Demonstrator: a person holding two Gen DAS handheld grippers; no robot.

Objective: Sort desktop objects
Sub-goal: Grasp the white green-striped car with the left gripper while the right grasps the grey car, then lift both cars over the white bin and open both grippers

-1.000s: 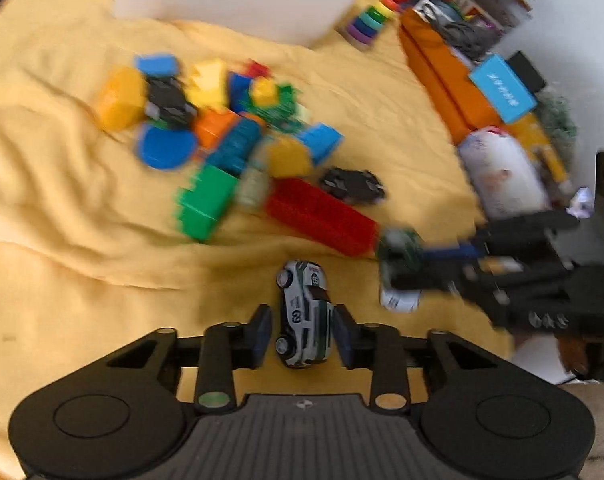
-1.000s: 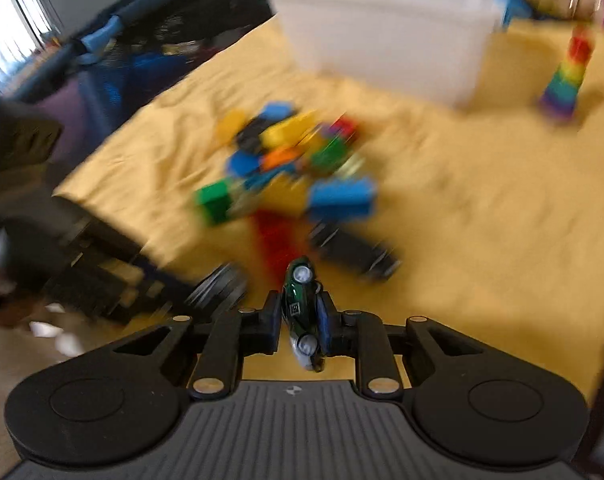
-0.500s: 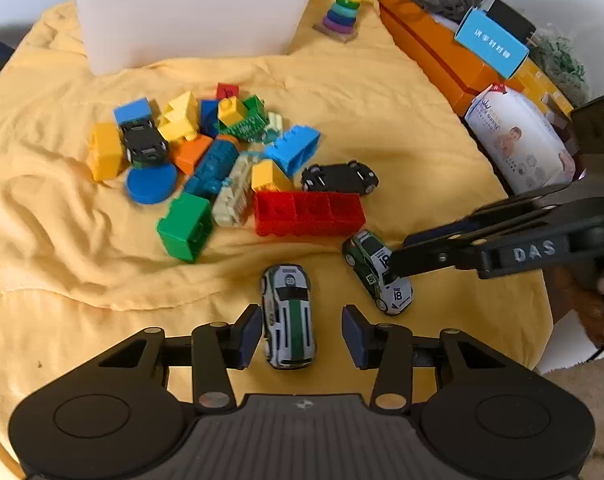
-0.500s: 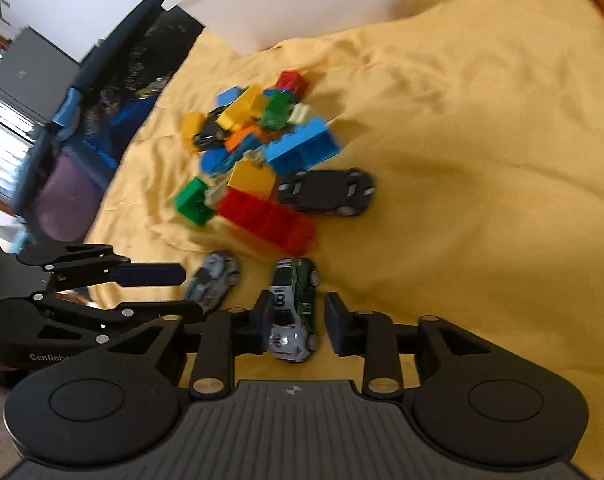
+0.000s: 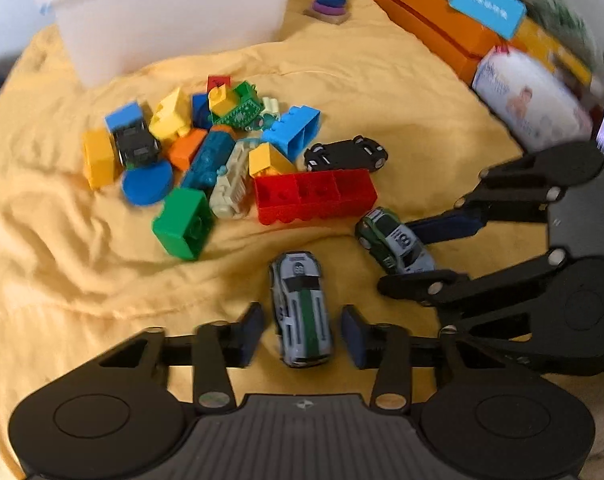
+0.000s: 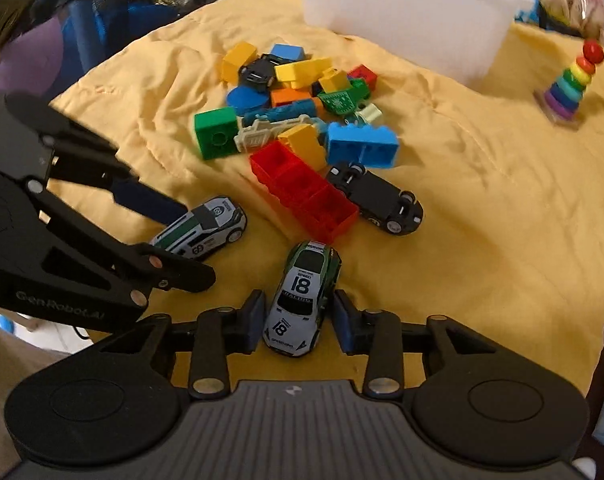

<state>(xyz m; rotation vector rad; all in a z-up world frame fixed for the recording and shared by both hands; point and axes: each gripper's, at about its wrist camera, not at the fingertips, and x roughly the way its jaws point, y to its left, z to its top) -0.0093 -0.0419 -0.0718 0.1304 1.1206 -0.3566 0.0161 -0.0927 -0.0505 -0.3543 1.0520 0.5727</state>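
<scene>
The left gripper (image 5: pixel 302 334) has been closing around the grey car (image 5: pixel 302 308), but a gap still shows on each side, so it is not squeezing it. The right gripper (image 6: pixel 295 320) has been opening, and the green car (image 6: pixel 304 298) sits loose between its pads. Both cars lie on the yellow cloth (image 6: pixel 482 260) near its front edge, just in front of the pile of blocks (image 6: pixel 302 112).

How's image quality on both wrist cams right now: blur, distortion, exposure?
Left wrist: motion blur smears the white bin, the orange box and the block pile; the 69 car is soft too. Right wrist: sharper, the 18 car has readable print; bright window patch top left. Both: strong fisheye bending and dark corners.
</scene>
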